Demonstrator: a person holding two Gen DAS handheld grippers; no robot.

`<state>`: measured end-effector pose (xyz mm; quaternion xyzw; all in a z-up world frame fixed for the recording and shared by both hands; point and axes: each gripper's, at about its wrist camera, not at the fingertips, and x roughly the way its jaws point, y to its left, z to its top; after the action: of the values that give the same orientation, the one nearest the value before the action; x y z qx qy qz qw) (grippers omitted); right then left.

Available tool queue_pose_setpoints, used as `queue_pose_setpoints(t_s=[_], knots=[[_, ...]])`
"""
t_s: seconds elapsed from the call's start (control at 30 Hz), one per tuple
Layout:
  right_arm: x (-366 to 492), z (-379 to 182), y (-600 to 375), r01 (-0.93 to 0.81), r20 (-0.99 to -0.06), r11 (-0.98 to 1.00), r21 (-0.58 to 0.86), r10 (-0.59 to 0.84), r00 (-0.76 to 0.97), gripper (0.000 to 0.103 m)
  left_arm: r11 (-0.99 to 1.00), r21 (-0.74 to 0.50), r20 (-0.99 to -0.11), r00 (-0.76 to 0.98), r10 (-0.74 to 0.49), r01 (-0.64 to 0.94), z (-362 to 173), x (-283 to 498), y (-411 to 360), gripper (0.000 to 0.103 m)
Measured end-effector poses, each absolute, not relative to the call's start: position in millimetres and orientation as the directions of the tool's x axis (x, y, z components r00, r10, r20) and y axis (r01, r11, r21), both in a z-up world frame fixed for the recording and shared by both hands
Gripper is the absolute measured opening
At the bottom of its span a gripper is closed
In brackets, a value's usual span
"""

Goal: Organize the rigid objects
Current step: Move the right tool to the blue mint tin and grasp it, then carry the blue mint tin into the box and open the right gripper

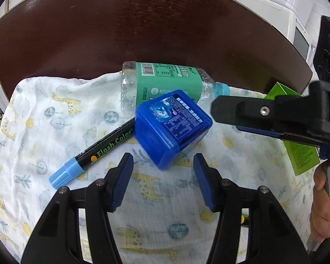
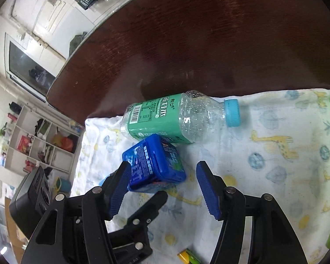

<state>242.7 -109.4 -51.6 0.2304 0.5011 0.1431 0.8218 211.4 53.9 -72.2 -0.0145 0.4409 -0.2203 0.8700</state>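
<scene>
Sorting barely begun: all items lying loose on the cloth (image 1: 55,114).

You are holding both grippers, left gripper (image 1: 162,165) and right gripper (image 2: 162,171), fingers apart and empty, by the blue box (image 1: 171,127); bottle (image 1: 165,81) at its 12 o'clock, marker (image 1: 94,154) at 8.

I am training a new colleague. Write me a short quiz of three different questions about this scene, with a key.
1. True or false: the left hand-held gripper is shut on the blue box.
2. Choose one: the bottle is A) upright, B) lying on its side, C) inside the blue box.
3. Fill in: the marker has a light ____ cap.

Key:
1. False. Its jaws stand open, the box just ahead of them on the cloth.
2. B. It lies on the cloth, its cap on.
3. Blue.

The right hand-held gripper is open too.
</scene>
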Motion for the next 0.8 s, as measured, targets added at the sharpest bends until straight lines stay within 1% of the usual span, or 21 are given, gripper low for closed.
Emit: queue_pose_setpoints(t_s=[0.23,0.4,0.5,0.6,0.63,0.8], knots=[[262,-69,-106,0.016,-0.760,0.835,0.551,0.493,0.423,0.064,0.898,-0.225,-0.766,0.501,-0.403,0.378,-79,229,45,0.054],[271,-79,-104,-0.011,-0.724,0.791,0.612,0.566,0.394,0.064,0.886,-0.245,-0.758,0.492,-0.429,0.395,-82,239,42,0.054],[268,-74,-96,-0.055,-0.738,0.814,0.579,0.551,0.389,0.065,0.882,-0.250,-0.753,0.492,-0.437,0.400,-81,243,39,0.053],[261,-66,-92,-0.081,-0.751,0.839,0.538,0.520,0.407,0.065,0.877,-0.237,-0.747,0.498,-0.440,0.418,-78,244,37,0.048],[259,-63,-92,-0.084,-0.751,0.843,0.531,0.514,0.414,0.065,0.874,-0.231,-0.745,0.500,-0.442,0.428,-77,242,35,0.045],[248,-52,-100,-0.084,-0.740,0.843,0.531,0.510,0.438,0.065,0.863,-0.253,-0.735,0.493,-0.465,0.438,-67,237,30,0.044]])
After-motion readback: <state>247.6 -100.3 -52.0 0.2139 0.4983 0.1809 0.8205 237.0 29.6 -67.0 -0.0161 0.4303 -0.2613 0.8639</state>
